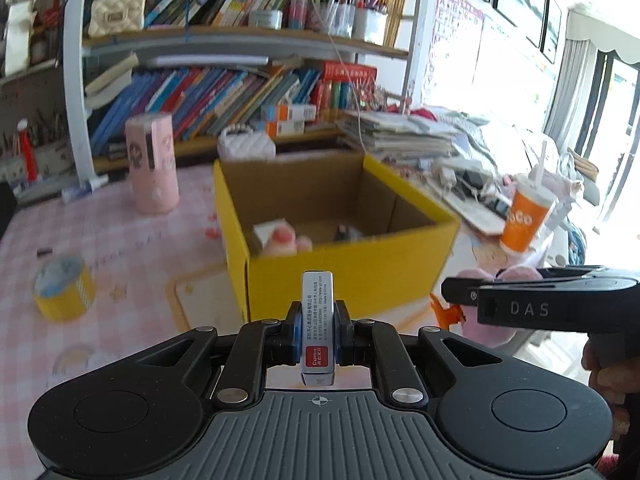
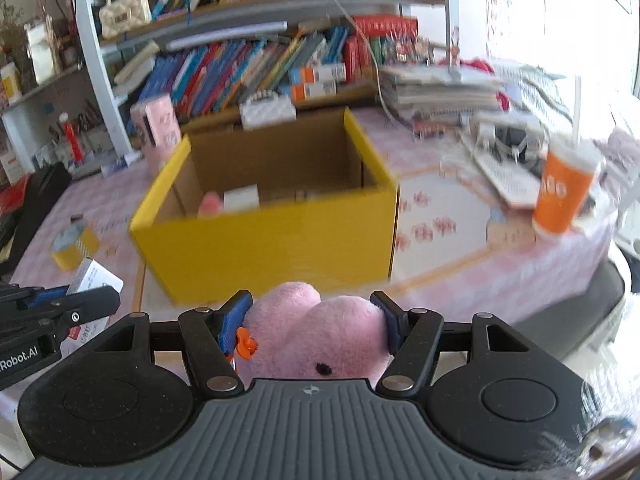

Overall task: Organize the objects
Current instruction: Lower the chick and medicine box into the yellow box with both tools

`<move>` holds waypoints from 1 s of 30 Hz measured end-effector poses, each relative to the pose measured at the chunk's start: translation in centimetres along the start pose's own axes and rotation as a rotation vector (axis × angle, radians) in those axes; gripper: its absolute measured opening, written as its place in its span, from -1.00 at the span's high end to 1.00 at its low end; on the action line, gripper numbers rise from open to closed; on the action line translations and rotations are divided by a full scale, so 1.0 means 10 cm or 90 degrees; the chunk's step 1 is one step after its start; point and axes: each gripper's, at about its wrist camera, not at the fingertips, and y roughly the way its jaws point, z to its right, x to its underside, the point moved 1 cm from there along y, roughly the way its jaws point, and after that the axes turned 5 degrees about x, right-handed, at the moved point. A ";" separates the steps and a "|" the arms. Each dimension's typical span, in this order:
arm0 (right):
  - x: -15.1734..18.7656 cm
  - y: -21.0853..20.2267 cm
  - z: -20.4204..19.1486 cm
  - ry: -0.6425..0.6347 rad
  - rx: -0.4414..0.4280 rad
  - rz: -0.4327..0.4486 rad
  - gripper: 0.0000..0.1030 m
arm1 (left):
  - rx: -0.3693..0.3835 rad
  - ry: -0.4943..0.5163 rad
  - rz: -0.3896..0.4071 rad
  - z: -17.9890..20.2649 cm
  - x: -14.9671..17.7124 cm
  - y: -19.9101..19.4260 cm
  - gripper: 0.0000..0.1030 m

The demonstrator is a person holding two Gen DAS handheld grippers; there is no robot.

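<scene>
Holding a small white box (image 1: 317, 328) in my left hand-held gripper (image 1: 317, 334), I have its two fingers pressed against the box's narrow sides. The box's long axis runs forward along the fingers, its far end pointing toward the yellow cardboard box (image 1: 352, 268) ahead, and its near end carries a red label facing up. It hangs above the pink checked surface (image 1: 120, 248), just short of the cardboard box's near wall.

My right hand-held gripper (image 2: 314, 326) is closed on a pink plush toy (image 2: 316, 332). The toy is squeezed between the blue finger pads (image 2: 236, 314), its rounded bulk bulging forward toward the cardboard box (image 2: 272, 248); a black eye sits near the bottom edge of what I can see, and a small orange part pokes out on the left beside the pad. I cannot tell its long axis from here. In the left wrist view the right hand-held gripper (image 1: 456, 296) reaches in from the right, with the toy (image 1: 492, 312) pink behind it.

The cardboard box stands open on the surface, and inside it lie a pale block (image 2: 241, 198), something pink beside that, and a dark, blurred item farther right. A yellow tape roll (image 1: 64, 290) sits to the left on the surface, a pink cylinder (image 1: 153, 162) stands behind it near the bookshelf (image 1: 240, 40), and an orange cup (image 1: 526, 220) with a straw stands to the right of the cardboard box.
</scene>
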 end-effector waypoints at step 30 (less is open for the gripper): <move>-1.35 1.52 0.00 -0.133 -0.125 0.032 -0.21 | -0.073 0.043 -0.065 0.21 -0.63 1.44 0.75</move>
